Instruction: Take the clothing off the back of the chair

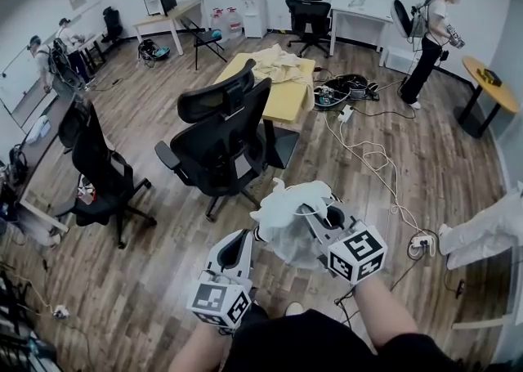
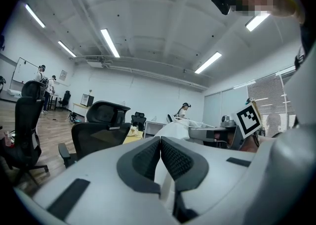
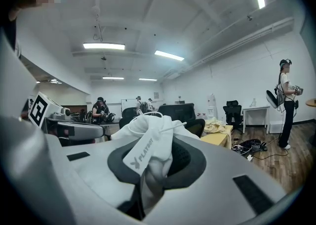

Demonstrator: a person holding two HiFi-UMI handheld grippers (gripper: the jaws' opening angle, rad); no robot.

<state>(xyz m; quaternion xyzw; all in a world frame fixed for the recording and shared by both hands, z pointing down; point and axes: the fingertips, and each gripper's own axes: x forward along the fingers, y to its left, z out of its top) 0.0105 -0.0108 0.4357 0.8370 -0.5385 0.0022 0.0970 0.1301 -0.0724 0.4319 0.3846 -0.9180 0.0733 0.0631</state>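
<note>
A white garment (image 1: 290, 215) with a drawstring and a printed tag (image 3: 140, 152) hangs bunched between my two grippers, low in the head view. My right gripper (image 1: 320, 213) is shut on it, and cloth spills over the pads (image 3: 185, 162). My left gripper (image 1: 250, 236) sits at the garment's left edge. Its pads (image 2: 148, 157) meet at the tip with a thin strip of white cloth pinched between them. The black office chair (image 1: 222, 129) stands just ahead of both grippers, its backrest bare.
Behind the chair is a yellow table (image 1: 286, 96) with a cream clothing pile (image 1: 278, 64). Another black chair (image 1: 98, 170) stands at the left. Cables and a power strip (image 1: 418, 241) lie on the floor to the right. People stand at the back right and far left.
</note>
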